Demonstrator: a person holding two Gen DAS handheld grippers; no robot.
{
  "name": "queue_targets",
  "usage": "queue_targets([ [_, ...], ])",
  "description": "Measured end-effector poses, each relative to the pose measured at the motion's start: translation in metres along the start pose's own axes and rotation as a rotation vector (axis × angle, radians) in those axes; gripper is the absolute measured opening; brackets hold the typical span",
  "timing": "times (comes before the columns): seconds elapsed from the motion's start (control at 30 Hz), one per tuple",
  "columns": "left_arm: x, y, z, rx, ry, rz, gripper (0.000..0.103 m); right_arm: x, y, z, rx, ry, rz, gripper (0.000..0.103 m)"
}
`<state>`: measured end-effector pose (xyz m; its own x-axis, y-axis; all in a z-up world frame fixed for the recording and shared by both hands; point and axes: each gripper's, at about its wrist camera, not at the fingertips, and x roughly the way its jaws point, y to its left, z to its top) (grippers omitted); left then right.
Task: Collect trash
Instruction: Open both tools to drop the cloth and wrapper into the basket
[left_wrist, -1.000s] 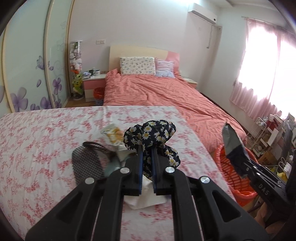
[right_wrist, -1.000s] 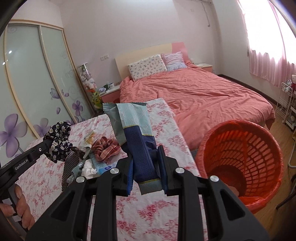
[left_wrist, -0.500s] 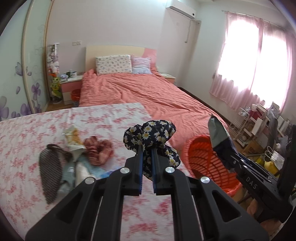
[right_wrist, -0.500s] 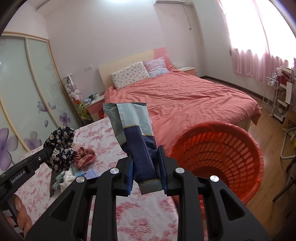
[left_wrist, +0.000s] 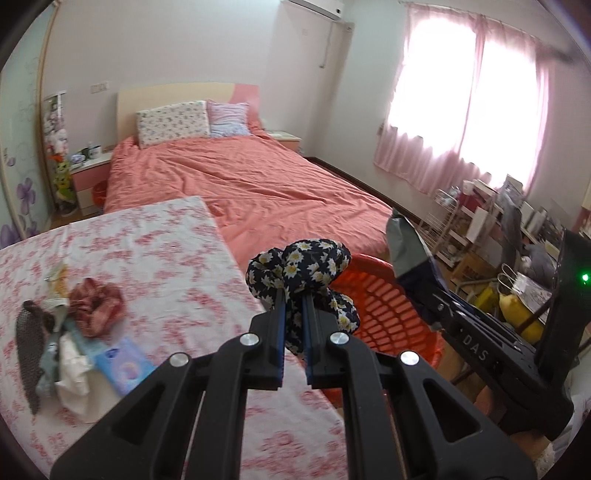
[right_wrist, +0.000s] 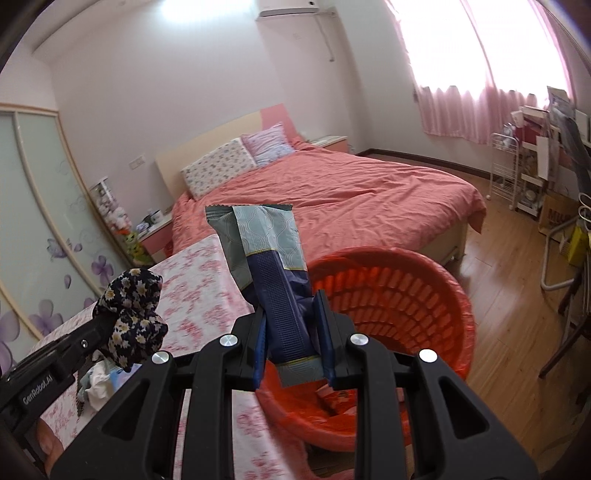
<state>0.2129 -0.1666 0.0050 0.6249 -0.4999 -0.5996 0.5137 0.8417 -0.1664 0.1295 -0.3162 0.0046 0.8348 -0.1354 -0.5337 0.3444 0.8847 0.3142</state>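
My left gripper (left_wrist: 293, 302) is shut on a dark floral scrunchie (left_wrist: 301, 267), held above the table's right edge; it also shows in the right wrist view (right_wrist: 129, 314). My right gripper (right_wrist: 291, 317) is shut on a blue and grey snack wrapper (right_wrist: 269, 258), held over the near rim of the orange basket (right_wrist: 399, 291). The basket (left_wrist: 388, 314) stands on the floor beside the table. In the left wrist view the wrapper (left_wrist: 406, 247) stands up from the right gripper at the right.
On the floral tablecloth (left_wrist: 166, 258) lie a red scrunchie (left_wrist: 96, 306), a blue tissue pack (left_wrist: 123, 363), a dark mesh pouch (left_wrist: 29, 347) and crumpled paper (left_wrist: 72, 373). A coral bed (left_wrist: 240, 184) lies behind. A chair and shelves (right_wrist: 535, 173) stand at the right.
Both grippers have swung to the right, away from the pile on the table. The right gripper with the wrapper has come over the basket. Both holds are unchanged.
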Motion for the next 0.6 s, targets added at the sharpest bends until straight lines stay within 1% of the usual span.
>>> queue_targets([
  [0.27, 0.042, -0.029, -0.003, 0.029, 0.054, -0.043, 0.009, 0.015, -0.027, 0.004, 0.042, 0.013, -0.041, 0.024],
  [0.37, 0.059, -0.037, -0.003, 0.034, 0.079, -0.053, 0.011, 0.022, -0.034, 0.005, 0.051, 0.018, -0.055, 0.025],
  [0.4, 0.065, -0.040, -0.003, 0.038, 0.089, -0.049, 0.015, 0.023, -0.036, 0.006, 0.054, 0.023, -0.059, 0.027],
  [0.43, 0.070, -0.042, -0.004, 0.042, 0.097, -0.039, 0.024, 0.028, -0.038, 0.006, 0.059, 0.031, -0.064, 0.030],
  [0.47, 0.073, -0.042, -0.004, 0.042, 0.101, -0.033, 0.031, 0.029, -0.039, 0.005, 0.063, 0.035, -0.068, 0.030],
  [0.5, 0.077, -0.041, -0.005, 0.040, 0.105, -0.020, 0.041, 0.031, -0.042, 0.005, 0.065, 0.041, -0.073, 0.030],
  [0.53, 0.079, -0.039, -0.005, 0.036, 0.104, -0.007, 0.044, 0.032, -0.043, 0.003, 0.062, 0.048, -0.078, 0.034],
  [0.57, 0.080, -0.036, -0.006, 0.035, 0.104, 0.002, 0.045, 0.033, -0.043, 0.001, 0.059, 0.049, -0.083, 0.043],
  [0.6, 0.080, -0.032, -0.007, 0.035, 0.105, 0.013, 0.046, 0.033, -0.043, 0.000, 0.056, 0.048, -0.086, 0.046],
])
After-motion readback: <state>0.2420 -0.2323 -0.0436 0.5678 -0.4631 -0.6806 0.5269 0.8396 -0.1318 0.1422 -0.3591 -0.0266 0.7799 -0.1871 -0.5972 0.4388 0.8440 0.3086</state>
